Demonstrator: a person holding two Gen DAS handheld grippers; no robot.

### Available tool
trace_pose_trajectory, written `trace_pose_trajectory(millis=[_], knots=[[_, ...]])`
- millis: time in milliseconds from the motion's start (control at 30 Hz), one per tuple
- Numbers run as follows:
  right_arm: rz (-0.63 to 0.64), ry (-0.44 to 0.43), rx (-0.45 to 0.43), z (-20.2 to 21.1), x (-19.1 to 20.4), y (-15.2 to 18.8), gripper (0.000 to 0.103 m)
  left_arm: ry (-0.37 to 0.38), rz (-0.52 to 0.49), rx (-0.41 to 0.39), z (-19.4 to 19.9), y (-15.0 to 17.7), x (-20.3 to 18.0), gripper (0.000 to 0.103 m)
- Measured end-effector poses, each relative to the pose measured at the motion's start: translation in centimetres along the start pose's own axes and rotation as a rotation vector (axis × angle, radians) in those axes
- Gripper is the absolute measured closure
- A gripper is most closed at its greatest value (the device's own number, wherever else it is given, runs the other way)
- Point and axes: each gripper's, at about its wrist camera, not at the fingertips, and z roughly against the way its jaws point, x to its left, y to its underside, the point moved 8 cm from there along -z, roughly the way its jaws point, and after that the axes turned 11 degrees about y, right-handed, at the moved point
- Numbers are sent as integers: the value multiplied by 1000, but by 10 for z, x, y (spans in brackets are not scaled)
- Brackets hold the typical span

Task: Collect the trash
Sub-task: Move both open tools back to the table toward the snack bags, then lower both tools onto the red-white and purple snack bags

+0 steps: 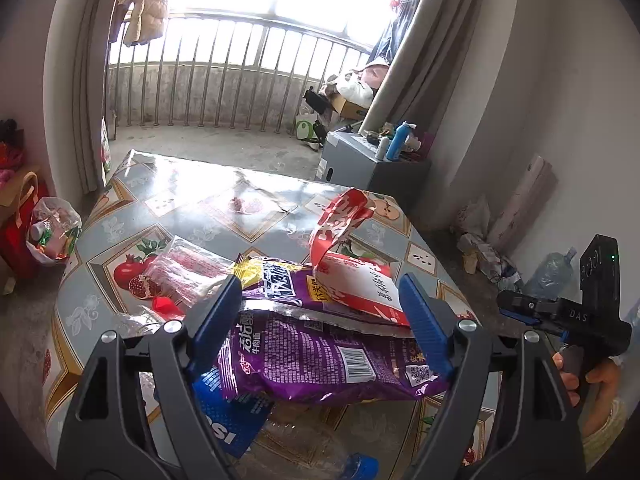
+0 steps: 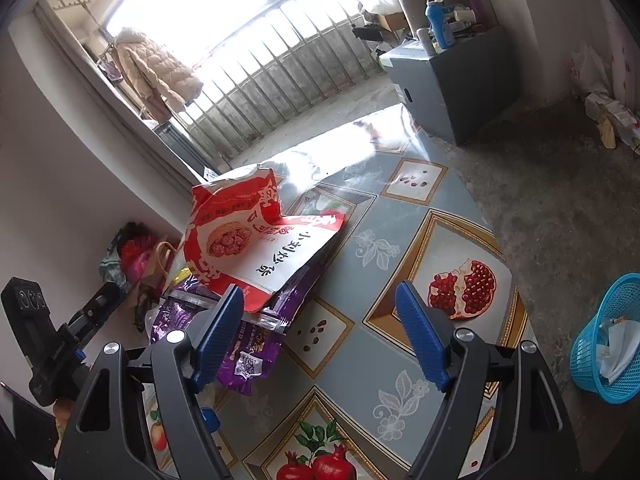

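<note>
Left wrist view, L to R: red bag [image 1: 20,236] on the floor, partly cut off by the frame edge. Beside it a crinkly clear plastic bag [image 1: 54,228] stuffed w/ wrappers. Table [image 1: 192,196] has a glossy vinyl cloth, grey-blue w/ pomegranate prints; glare washes out its far end. On it a clear film wrapper [image 1: 188,268], flat and creased, w/ a small red cap [image 1: 166,306] just beside it. Left gripper [image 1: 320,328]: ribbed blue pads on black arms, jaws spread, not clamped. Between them a shiny purple snack bag [image 1: 316,356] lies flat; pads not pressing on it. A red-and-white paper-like bag [image 1: 356,276], top flap curled up, lies on the purple one. Below, a blue packet [image 1: 228,420] and a clear bottle w/ blue cap [image 1: 360,466], both partly hidden by the gripper arms. Far R: a hand [image 1: 596,376] on the other tool's black handle.

Right wrist view: right gripper [image 2: 320,336] jaws also apart, only patterned cloth between them; L pad overlaps the purple bag's edge, contact unclear. Far R on concrete floor: blue mesh plastic basket [image 2: 612,340], white paper inside, cut off by the frame.
</note>
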Motion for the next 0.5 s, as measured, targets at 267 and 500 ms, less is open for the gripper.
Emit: trace_pose_trajectory(millis=[267, 500], knots=[[-43, 7, 42, -12, -5, 3, 20, -62, 23, 10, 7, 5, 10, 20], [-44, -13, 36, -9, -6, 3, 19, -103, 47, 28, 12, 7, 13, 18]])
